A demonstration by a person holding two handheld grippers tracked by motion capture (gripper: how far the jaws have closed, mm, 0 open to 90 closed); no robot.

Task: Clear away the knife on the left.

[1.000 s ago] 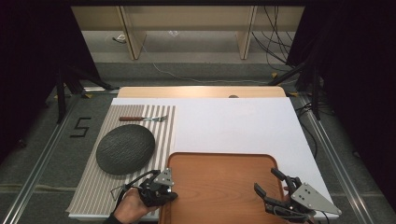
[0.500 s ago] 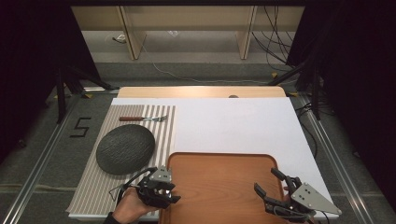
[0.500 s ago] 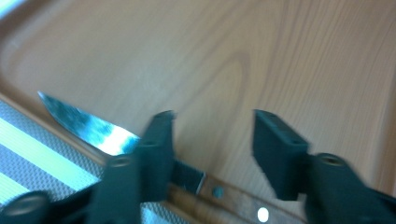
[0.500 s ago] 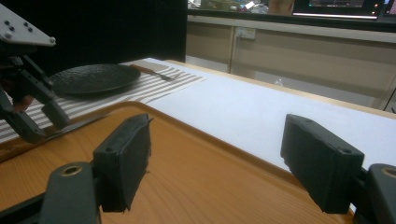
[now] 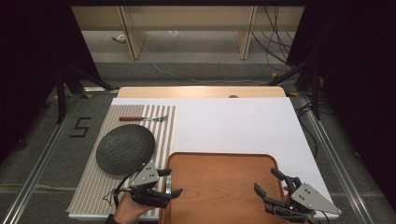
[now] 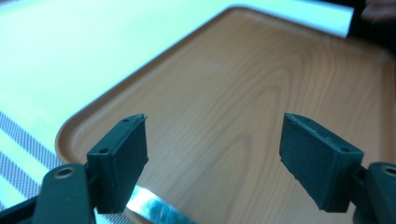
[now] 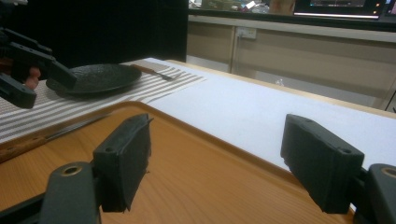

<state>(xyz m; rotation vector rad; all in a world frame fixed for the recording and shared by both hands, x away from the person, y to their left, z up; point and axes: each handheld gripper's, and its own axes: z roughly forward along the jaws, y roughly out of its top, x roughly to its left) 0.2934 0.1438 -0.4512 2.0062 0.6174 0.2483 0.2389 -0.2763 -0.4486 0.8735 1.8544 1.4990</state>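
Observation:
A wooden tray (image 5: 219,186) lies at the table's near edge. My left gripper (image 5: 175,182) hovers at the tray's left rim, held by a hand, open with nothing between its jaws. In the left gripper view the left gripper (image 6: 214,119) looks across the tray (image 6: 243,107), and a shiny knife blade (image 6: 149,210) lies just below one jaw. My right gripper (image 5: 265,178) is open over the tray's right part. In the right gripper view the right gripper (image 7: 217,119) faces the left gripper (image 7: 28,70), and a wooden-handled knife (image 7: 70,128) rests along the tray's far rim.
A dark round plate (image 5: 125,148) sits on a striped placemat (image 5: 93,186) left of the tray. A wooden-handled fork (image 5: 142,119) lies at the mat's far end. A white sheet (image 5: 233,126) covers the table beyond the tray.
My left gripper has edged slightly forward along the tray's left rim. The right gripper has stayed where it was.

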